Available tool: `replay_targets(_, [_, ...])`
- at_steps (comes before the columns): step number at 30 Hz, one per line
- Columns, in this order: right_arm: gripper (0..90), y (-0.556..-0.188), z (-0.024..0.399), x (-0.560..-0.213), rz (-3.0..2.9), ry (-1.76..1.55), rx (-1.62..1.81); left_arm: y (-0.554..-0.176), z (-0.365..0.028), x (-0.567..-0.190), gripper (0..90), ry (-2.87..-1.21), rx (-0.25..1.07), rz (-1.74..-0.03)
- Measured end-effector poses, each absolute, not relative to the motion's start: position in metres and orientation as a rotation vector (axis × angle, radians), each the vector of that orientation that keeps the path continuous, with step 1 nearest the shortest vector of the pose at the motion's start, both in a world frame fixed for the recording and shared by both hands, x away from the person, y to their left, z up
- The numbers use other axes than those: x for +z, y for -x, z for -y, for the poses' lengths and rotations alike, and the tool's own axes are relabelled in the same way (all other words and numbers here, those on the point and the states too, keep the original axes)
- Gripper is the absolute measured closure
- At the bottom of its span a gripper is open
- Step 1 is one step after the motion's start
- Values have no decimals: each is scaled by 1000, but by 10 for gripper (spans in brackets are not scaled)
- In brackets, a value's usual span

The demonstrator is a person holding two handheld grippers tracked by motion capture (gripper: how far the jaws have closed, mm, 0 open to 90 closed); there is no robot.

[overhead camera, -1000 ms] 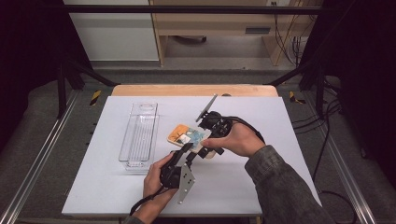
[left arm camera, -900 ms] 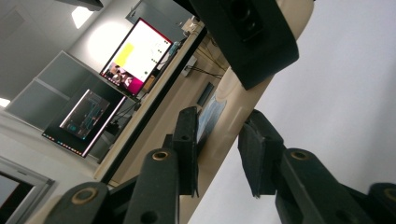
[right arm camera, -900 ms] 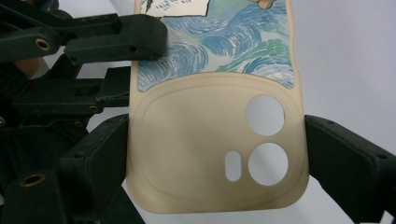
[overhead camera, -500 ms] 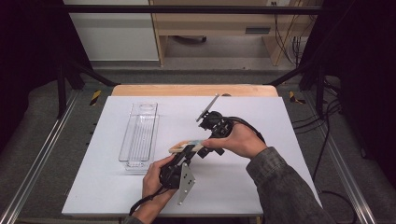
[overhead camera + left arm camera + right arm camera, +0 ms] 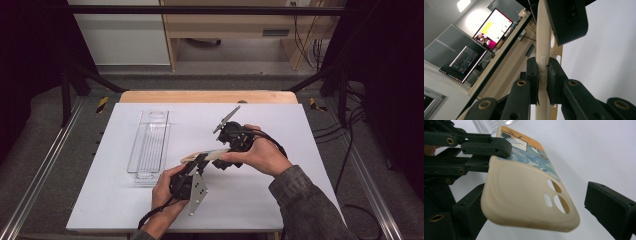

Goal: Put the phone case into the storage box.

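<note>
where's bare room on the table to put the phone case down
Bare white table runs right of the right gripper to the edge, and along the far edge. Crowded: centre, where the left gripper clamps the phone case beside the clear tray.

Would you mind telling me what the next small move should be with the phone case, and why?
Probably draw the right gripper back: its jaws stand open on either side of the phone case, while the left gripper already clamps the case's edge, so the handover looks complete.
</note>
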State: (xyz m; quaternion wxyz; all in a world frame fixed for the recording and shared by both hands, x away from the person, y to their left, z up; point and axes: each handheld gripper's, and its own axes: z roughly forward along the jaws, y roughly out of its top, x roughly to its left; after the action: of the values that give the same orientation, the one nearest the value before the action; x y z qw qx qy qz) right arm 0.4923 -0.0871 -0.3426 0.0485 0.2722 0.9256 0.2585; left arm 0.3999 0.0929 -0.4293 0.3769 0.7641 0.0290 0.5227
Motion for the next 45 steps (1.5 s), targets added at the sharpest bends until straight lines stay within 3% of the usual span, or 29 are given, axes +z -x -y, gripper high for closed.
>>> replay_targets(14, [78, -480, 119, -342, -2626, -767, 983, -410, -106, -421, 805, -1935, 1292, -188])
replay_targets(28, [116, -463, 161, -341, -2187, -828, 1313, -425, -129, -400, 805, -1843, 1141, -355])
replay_targets(45, [120, -448, 182, -376, -1979, -867, 1369, -436, -147, -379, 804, -1800, 1054, -433])
